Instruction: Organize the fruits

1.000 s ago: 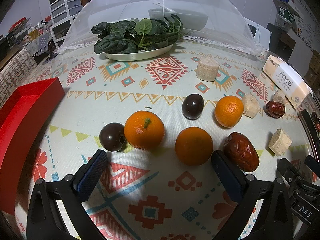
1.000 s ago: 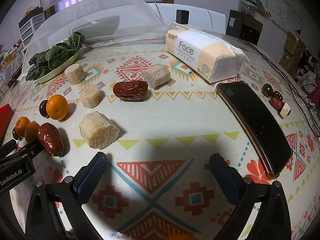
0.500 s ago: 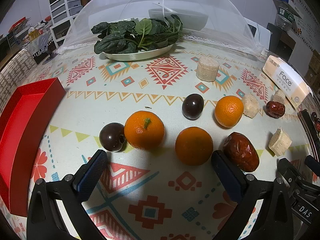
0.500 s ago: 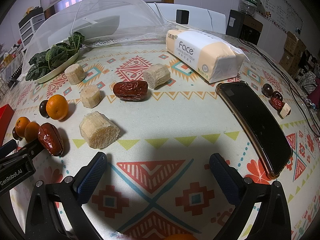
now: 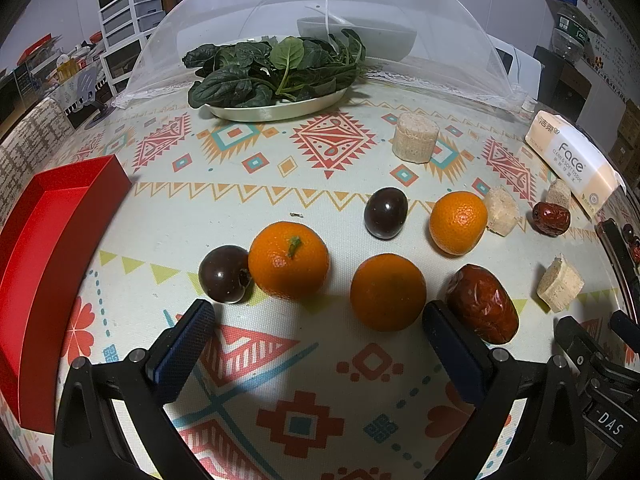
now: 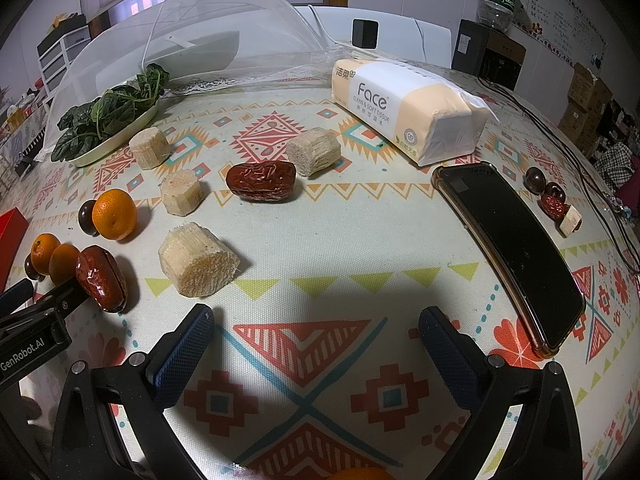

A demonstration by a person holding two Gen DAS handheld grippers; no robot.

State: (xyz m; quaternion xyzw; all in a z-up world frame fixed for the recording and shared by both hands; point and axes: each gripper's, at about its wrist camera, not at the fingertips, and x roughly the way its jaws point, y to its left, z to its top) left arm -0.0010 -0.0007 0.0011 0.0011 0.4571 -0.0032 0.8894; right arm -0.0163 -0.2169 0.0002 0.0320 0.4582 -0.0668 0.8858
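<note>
In the left wrist view, three oranges lie on the patterned tablecloth: one with a stem (image 5: 289, 260), one nearest the fingers (image 5: 387, 291), one further right (image 5: 458, 222). Two dark plums (image 5: 225, 273) (image 5: 385, 212) and a red date (image 5: 481, 308) lie among them. My left gripper (image 5: 316, 328) is open and empty just short of the fruit. My right gripper (image 6: 316, 336) is open and empty over bare cloth; a sugarcane chunk (image 6: 197, 258) and a date (image 6: 261, 181) lie ahead of it. A red tray (image 5: 44, 264) stands at the left.
A plate of spinach (image 5: 276, 76) sits before a mesh food cover (image 5: 328, 20) at the back. A tissue pack (image 6: 404, 112) and a black phone (image 6: 512, 248) lie right of my right gripper. More sugarcane pieces (image 5: 415, 137) and small fruits (image 6: 552, 196) are scattered about.
The left view has shifted very slightly, showing a bit more of the red tray. Nothing on the table has moved and both grippers stay open.
</note>
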